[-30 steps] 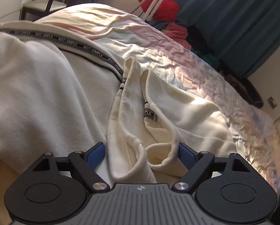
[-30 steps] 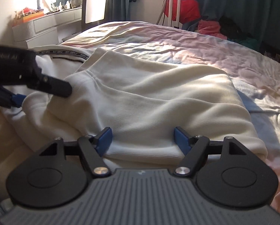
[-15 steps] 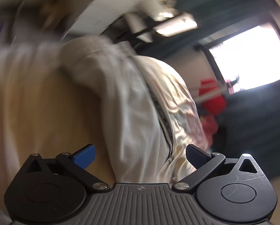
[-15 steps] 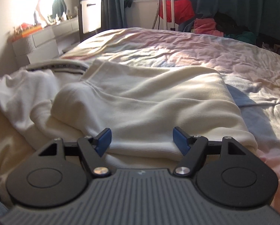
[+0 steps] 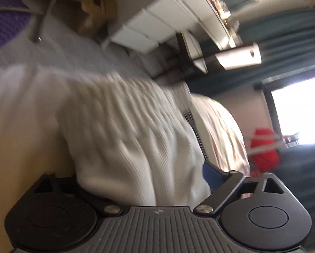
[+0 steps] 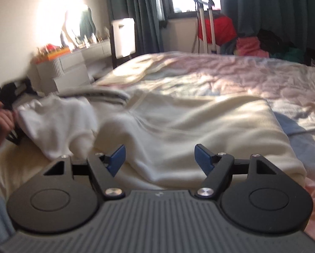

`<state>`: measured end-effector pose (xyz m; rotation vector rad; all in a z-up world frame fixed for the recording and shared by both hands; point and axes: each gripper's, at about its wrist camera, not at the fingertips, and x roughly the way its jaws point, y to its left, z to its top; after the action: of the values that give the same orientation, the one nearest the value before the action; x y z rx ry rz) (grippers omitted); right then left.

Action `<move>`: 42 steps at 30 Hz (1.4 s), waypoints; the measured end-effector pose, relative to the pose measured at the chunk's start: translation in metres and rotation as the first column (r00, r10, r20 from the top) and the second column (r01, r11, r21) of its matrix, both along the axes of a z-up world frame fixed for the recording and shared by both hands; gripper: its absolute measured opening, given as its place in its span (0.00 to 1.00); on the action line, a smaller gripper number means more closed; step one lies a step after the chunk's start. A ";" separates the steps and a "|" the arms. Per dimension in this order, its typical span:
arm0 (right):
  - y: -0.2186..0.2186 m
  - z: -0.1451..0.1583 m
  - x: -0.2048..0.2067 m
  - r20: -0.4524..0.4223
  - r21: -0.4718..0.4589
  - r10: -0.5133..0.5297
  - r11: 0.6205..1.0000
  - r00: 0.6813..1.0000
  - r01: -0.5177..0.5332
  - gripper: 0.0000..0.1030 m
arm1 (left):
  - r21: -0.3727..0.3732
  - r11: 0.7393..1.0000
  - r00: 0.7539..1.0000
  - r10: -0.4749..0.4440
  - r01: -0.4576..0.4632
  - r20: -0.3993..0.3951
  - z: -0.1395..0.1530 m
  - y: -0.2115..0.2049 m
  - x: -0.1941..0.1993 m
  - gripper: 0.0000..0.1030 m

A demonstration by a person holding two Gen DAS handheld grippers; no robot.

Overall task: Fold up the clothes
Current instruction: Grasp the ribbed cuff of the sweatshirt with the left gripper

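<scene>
A cream ribbed garment (image 6: 195, 124) lies partly folded on the bed; a black lettered band shows near its far edge (image 6: 106, 94). My right gripper (image 6: 159, 158) is open, just above the garment's near folded edge. In the tilted, blurred left wrist view a bunched white ribbed part of the garment (image 5: 132, 151) fills the space between the fingers of my left gripper (image 5: 142, 181); the left fingertip is hidden under cloth, the right blue pad (image 5: 212, 175) shows. The left gripper and the hand holding it appear at the left edge of the right view (image 6: 1, 120), at the white cloth (image 6: 56, 122).
The bed's wrinkled pastel sheet (image 6: 220, 73) stretches beyond the garment. White drawers with clutter (image 6: 62, 67) stand left of the bed. A red bag (image 6: 218, 29), a metal stand and piled clothes (image 6: 252, 46) lie by the dark curtains and window.
My left gripper has swung away to the garment's left end, rolled sideways, and now has bunched white cloth between its fingers. The right gripper has risen and backed off slightly, still open.
</scene>
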<state>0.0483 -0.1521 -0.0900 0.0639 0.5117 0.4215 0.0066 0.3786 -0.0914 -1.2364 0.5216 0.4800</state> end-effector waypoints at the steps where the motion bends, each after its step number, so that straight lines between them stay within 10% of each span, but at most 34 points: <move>1: 0.001 0.003 0.000 0.017 0.008 -0.001 1.000 1.000 0.001 0.72 | 0.005 1.000 1.000 0.021 -0.021 0.002 -0.002 0.005 0.000 0.75; 8: 0.022 -0.028 0.026 -0.095 -0.141 0.010 0.990 0.995 -0.024 0.72 | 0.253 0.968 1.000 -0.005 0.009 -0.017 0.017 -0.007 0.000 0.34; 15: 0.034 -0.023 0.007 -0.056 -0.276 0.017 0.961 0.998 -0.032 0.73 | 0.499 0.864 0.997 -0.074 0.058 0.012 0.053 -0.049 0.000 0.23; 24: -0.046 0.027 0.009 -0.017 -0.138 -0.267 0.955 0.964 0.262 0.73 | 0.824 0.567 0.979 -0.179 0.020 0.100 0.126 -0.197 0.032 0.21; 34: -0.150 0.032 0.031 -0.067 0.012 -0.594 0.803 0.802 0.596 0.73 | 0.944 0.327 0.894 -0.434 0.045 0.108 0.146 -0.436 0.064 0.18; 37: -0.180 0.030 0.031 -0.109 0.076 -0.665 0.736 0.739 0.673 0.73 | 0.978 0.190 0.852 -0.523 0.081 0.031 0.106 -0.503 0.072 0.18; 42: -0.219 0.021 0.026 -0.209 0.221 -0.695 0.652 0.688 0.726 0.74 | 0.925 -0.237 0.686 -0.620 0.298 -0.380 0.000 -0.595 0.086 0.18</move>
<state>0.0739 -0.3713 -0.0694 0.5635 0.4836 -0.3033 0.0927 -0.2165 -0.0911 0.4917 0.2420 -0.1099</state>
